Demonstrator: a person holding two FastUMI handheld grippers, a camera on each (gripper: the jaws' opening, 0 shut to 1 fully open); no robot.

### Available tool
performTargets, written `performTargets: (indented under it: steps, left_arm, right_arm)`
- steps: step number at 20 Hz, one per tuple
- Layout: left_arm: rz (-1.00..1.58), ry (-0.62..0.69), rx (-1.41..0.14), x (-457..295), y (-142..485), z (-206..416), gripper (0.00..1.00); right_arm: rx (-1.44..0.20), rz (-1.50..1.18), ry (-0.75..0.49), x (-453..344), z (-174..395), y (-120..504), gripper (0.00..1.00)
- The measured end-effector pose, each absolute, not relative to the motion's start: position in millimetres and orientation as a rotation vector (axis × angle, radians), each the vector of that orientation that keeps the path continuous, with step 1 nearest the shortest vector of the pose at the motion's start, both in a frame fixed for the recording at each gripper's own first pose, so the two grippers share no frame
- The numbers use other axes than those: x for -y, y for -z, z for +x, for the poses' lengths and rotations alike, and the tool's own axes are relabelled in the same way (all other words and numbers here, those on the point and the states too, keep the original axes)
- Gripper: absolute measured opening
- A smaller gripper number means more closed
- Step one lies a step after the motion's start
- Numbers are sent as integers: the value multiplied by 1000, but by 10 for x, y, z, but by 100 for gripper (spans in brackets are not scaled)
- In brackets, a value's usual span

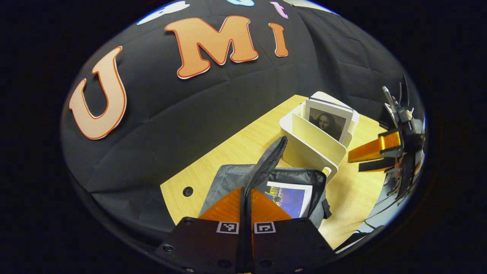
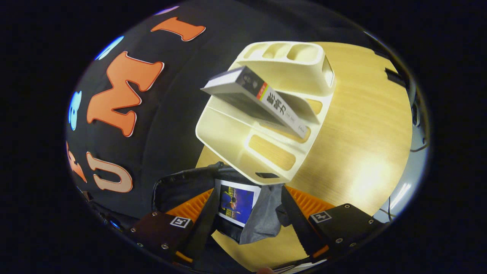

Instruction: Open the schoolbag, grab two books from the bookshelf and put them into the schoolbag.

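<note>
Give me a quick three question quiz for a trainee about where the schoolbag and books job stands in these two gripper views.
1. True or false: one book already lies inside the open schoolbag.
2. How many books stand in the cream bookshelf? A) none B) one C) three
3. Fill in: the left gripper is shut on the schoolbag's ____, holding it up.

Key: 1 true. 2 B; the remaining book leans in a slot. 3 flap. The right gripper is open, over the bag's mouth.
</note>
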State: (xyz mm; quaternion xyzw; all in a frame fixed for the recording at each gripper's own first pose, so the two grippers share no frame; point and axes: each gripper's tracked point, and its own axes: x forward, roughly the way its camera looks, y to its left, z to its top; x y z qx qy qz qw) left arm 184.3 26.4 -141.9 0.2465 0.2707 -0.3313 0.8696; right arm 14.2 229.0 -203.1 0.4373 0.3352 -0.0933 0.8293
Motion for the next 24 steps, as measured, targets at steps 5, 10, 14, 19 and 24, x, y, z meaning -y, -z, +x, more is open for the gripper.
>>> performTargets:
  steps: [5, 10, 14, 19, 24]
  left_arm:
    - [477, 685, -581, -299, 1464, 1796, 1]
    - [447, 655, -595, -353, 1524, 1807, 0]
    - [429, 631, -613, -393, 1583, 1809, 1]
    - [412, 579, -625, -450, 1590, 1871, 0]
    - [408, 540, -658, -476, 1655, 1906, 0]
  right_arm:
    - [-700, 644, 224, -1654, 103, 1543, 98]
    - [-718, 372, 165, -1344, 372, 919, 98]
    - [-766, 153, 77, -1255, 709, 614, 98]
    - [-901, -55, -26, -1221, 1199, 592, 98]
    - [-1054, -113, -110, -1343, 1649, 1001, 99]
